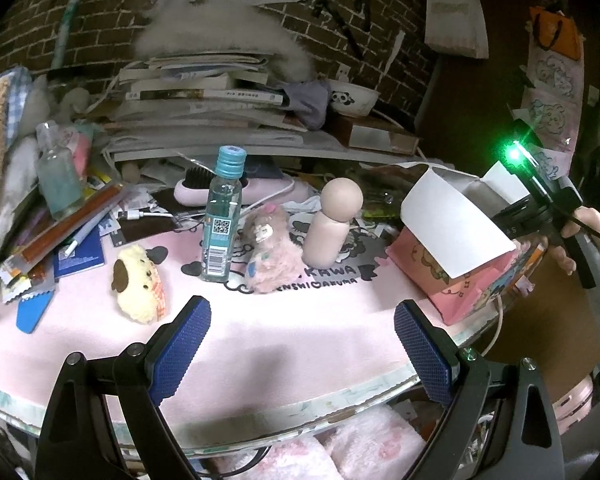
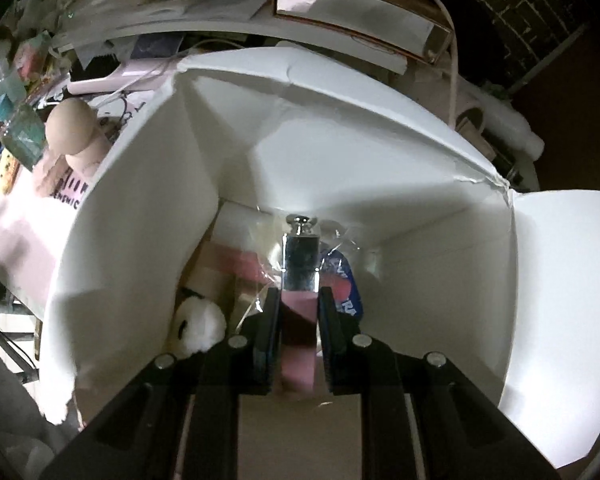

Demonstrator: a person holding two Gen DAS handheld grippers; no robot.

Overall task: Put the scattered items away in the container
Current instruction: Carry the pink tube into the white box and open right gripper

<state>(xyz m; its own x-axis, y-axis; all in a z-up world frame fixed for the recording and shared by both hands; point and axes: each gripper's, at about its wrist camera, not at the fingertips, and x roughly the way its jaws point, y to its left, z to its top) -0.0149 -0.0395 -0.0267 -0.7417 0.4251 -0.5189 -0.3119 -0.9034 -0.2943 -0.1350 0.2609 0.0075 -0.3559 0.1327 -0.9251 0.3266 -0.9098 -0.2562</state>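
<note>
The container is a pink paper bag (image 1: pixel 456 276) with a white folded-down rim, at the table's right side. My left gripper (image 1: pixel 302 344) is open and empty above the pink mat. Ahead of it stand a yellow plush dog (image 1: pixel 138 284), a clear blue-capped bottle (image 1: pixel 222 220), a pink fluffy plush (image 1: pixel 270 256) and a pink round-headed bottle (image 1: pixel 334 224). My right gripper (image 2: pixel 299 300) reaches inside the bag (image 2: pixel 420 152) and is shut on a silver-and-pink metal weight (image 2: pixel 300 252). A white plush (image 2: pixel 198 324) and wrapped items lie at the bag's bottom.
A stack of books and papers (image 1: pixel 204 100) rises behind the mat. Pens, packets and a glass bottle (image 1: pixel 58 176) clutter the left. A pink hairbrush (image 1: pixel 236 192) and white cable lie at the back. The table's front edge (image 1: pixel 300 404) is close below my left gripper.
</note>
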